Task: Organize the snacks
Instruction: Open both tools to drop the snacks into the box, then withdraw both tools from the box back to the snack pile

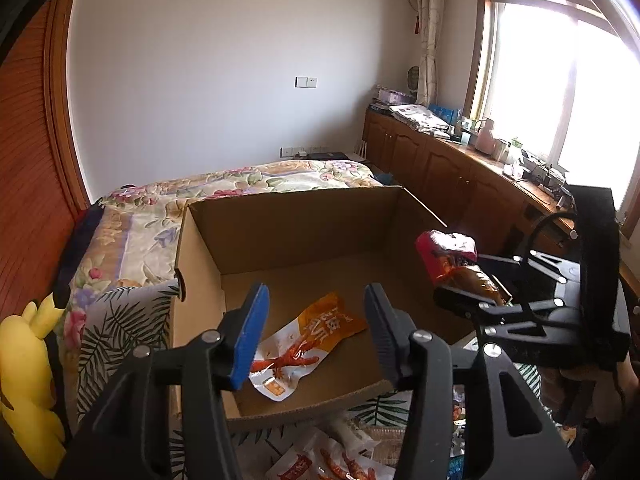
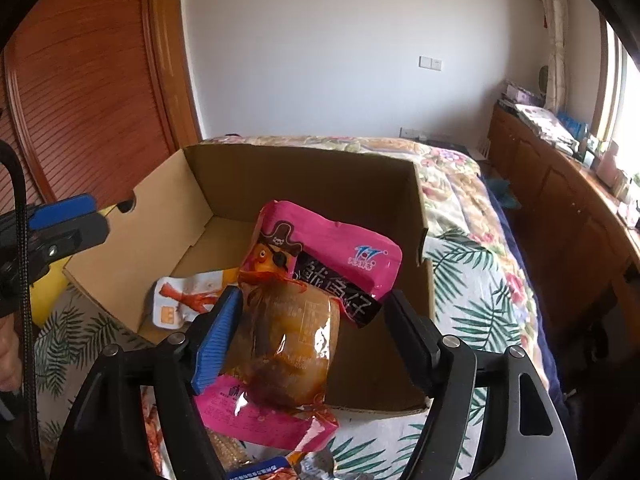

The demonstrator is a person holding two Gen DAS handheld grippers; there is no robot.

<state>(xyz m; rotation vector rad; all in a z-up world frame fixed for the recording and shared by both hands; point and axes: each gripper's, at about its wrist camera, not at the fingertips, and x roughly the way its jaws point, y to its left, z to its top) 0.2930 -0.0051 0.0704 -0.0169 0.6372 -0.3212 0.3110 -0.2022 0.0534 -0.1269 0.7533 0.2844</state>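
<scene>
An open cardboard box (image 1: 280, 232) stands on the bed. On its floor lies an orange and white snack packet (image 1: 316, 336), also visible in the right wrist view (image 2: 188, 296). My left gripper (image 1: 316, 332) hovers over the box's near side, open, with nothing between its pads. My right gripper (image 2: 314, 336) is open over the box's near right corner. A pink packet with a pirate fish (image 2: 296, 304) sits between its fingers. It leans on the blue pad (image 2: 218, 340) and stands clear of the other finger. From the left wrist view, that packet (image 1: 448, 252) rests on the lower finger.
Several more snack packets (image 1: 340, 456) lie on the leaf-print cloth in front of the box. A yellow plush toy (image 1: 24, 360) sits at the left. The floral bed (image 1: 240, 184) runs behind the box. Wooden cabinets (image 1: 440, 168) line the window side.
</scene>
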